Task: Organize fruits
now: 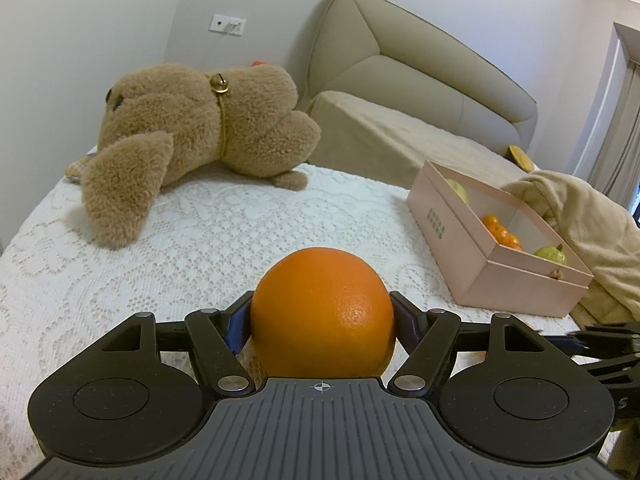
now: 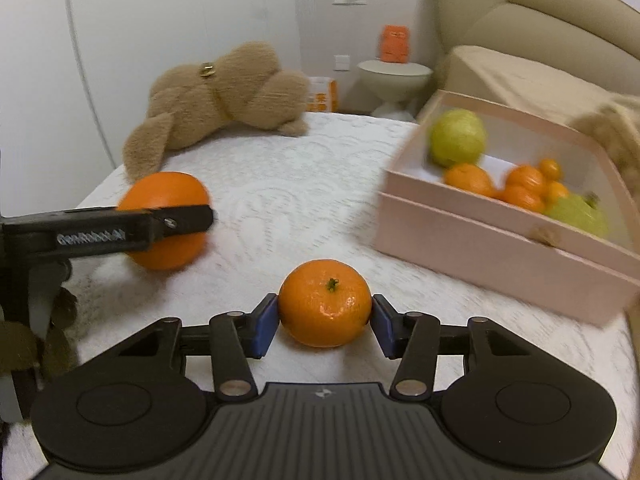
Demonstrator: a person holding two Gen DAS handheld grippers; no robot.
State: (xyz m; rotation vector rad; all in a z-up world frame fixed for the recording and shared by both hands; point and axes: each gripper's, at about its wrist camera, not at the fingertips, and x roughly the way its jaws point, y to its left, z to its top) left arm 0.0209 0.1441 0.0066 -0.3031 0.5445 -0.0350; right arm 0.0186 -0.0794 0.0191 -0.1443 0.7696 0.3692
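Left wrist view shows the left tongs (image 1: 322,320) clamped on a big orange (image 1: 323,312) at lower centre, their blue pads pressed to its sides; whether it rests on the lace bedspread (image 1: 208,232) or is held just above it I cannot tell. Over in the right wrist view the same orange sits at middle left, and the right tongs (image 2: 325,318) at lower centre are partly closed around a small mandarin (image 2: 325,304) with its green stem facing up, both pads touching its sides, so I take it as gripped. The pink box (image 1: 456,240) stands on the bed at the right of both views and already holds two green guavas (image 2: 458,142) and a cluster of small oranges (image 2: 520,186), with room left. A plush toy (image 1: 192,140) lies at upper left, clear of the work. By my reckoning the sorting is mostly done: these two fruits are the only ones I can see outside the box, and each is in hand, waiting to be carried over and set inside.
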